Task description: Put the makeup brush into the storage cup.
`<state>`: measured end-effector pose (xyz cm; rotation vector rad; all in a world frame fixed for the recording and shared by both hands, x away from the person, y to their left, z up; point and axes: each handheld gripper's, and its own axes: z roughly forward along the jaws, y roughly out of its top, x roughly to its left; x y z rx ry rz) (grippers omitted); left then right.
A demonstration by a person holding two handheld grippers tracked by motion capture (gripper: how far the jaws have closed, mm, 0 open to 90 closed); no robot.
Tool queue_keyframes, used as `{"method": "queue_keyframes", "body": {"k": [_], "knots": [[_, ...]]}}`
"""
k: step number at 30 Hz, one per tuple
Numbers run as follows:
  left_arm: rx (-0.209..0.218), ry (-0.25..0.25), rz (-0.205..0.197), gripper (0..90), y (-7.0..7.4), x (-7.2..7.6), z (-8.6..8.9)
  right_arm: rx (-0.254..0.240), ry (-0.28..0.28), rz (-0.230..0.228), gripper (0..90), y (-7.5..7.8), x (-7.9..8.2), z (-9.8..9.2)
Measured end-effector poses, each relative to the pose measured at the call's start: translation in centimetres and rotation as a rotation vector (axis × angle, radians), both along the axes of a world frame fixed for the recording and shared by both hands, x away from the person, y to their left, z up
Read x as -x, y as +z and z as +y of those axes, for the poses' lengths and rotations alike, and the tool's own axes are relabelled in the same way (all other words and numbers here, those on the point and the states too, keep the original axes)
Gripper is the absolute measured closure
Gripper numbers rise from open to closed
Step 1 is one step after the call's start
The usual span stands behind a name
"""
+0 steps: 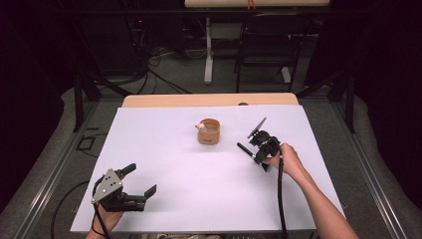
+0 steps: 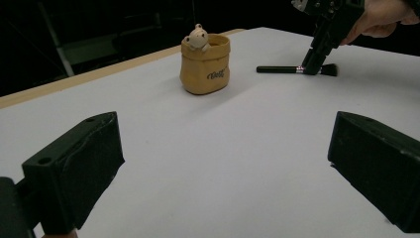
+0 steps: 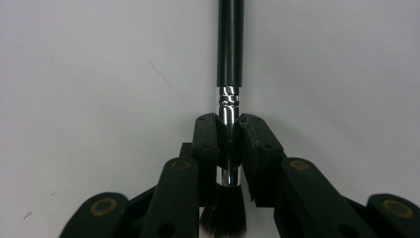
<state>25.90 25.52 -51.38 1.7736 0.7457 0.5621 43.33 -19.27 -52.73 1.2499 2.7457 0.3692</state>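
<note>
Left gripper (image 1: pixel 140 180) fingers spread wide (holding nothing), right gripper (image 3: pixel 229 141) fingers clamped on brush (image 3: pixel 230 64), table (image 1: pixel 164 144) mid-sheet.

Both grippers are matte black, the left gripper (image 1: pixel 133 182) topped by a grey three-cornered plate with dark holes, the right gripper (image 3: pixel 229 134) showing brass-coloured pivot pins, each trailing a black cable past bare forearms.

On the white table sheet (image 1: pixel 189 199): one black-handled makeup brush with a silver ferrule (image 2: pixel 292 69), one tan sack-shaped pot with a small bear figure (image 2: pixel 205 63), two black two-jaw grippers.
</note>
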Motion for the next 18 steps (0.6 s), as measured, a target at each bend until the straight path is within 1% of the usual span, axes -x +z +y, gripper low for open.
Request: {"method": "queue_keyframes", "body": {"k": [1,2,4,7,8,10,12,13,14,15,16,18], "knots": [[-0.001,0.0,0.001,0.4,0.0,0.0,0.0,0.0,-0.008,0.006,77.2,0.0,0.1,0.0],[-0.001,0.001,0.001,0.4,0.0,0.0,0.0,0.001,-0.005,0.008,77.3,0.1,0.1,0.0],[0.0,0.001,0.001,0.3,0.0,0.0,0.0,0.002,0.014,0.007,77.4,0.1,0.1,-0.1],[-0.004,0.0,0.004,0.3,0.0,0.0,-0.1,0.022,0.024,0.018,77.6,0.5,0.1,-0.1],[-0.005,0.0,0.004,0.2,0.0,0.0,-0.1,0.004,0.022,0.003,77.6,0.4,0.2,-0.2],[-0.005,0.0,0.003,0.2,0.0,0.0,-0.1,-0.002,0.028,-0.001,77.6,0.6,0.3,-0.2],[-0.006,0.0,0.003,0.2,0.0,0.0,-0.1,0.026,0.043,0.01,77.6,1.2,0.3,-0.3],[-0.004,0.0,0.003,0.2,0.0,0.0,-0.1,0.029,0.053,0.009,77.7,1.4,0.3,-0.4],[-0.004,-0.001,0.004,0.2,0.0,0.0,-0.1,0.034,0.05,0.01,77.7,1.6,0.4,-0.4],[-0.005,-0.001,0.004,0.1,0.0,0.0,-0.1,-0.006,0.044,-0.032,77.8,1.4,0.5,-0.4],[-0.005,0.0,0.003,0.1,0.0,0.0,0.0,-0.006,0.049,-0.025,77.8,1.5,0.6,-0.4],[-0.005,0.001,0.004,0.1,0.0,0.0,0.0,-0.003,0.056,-0.027,77.8,1.7,0.7,-0.5]]}}
